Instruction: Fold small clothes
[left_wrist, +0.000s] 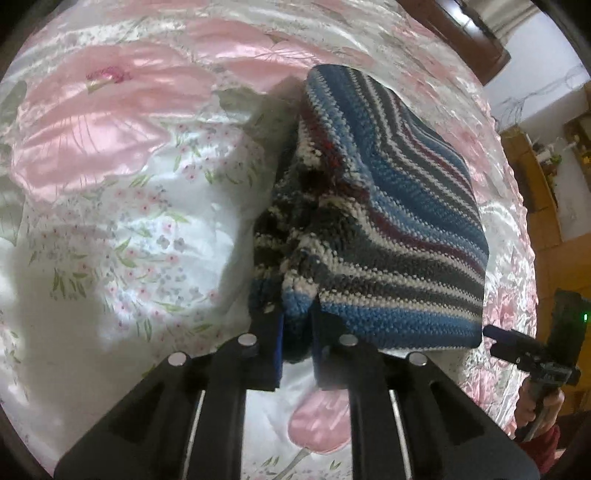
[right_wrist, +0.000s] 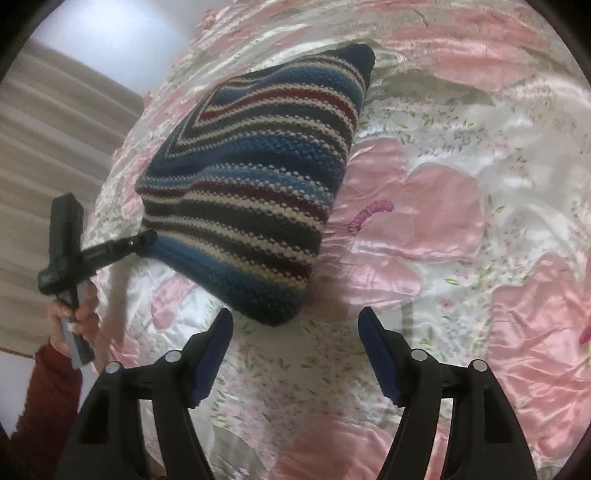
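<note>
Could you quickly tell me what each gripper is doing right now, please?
Left gripper: closed on an edge of the striped knit.
Right gripper: open, holding nothing, near the knit's lower corner.

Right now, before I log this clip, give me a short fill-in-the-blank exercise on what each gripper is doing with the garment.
1. The left gripper has its jaws shut on a corner of the ____ knitted garment.
2. The right gripper has its jaws ____ and holds nothing.
3. The garment's held end hangs lifted above the ____ floral bedspread.

Missing words: striped; open; pink
</note>
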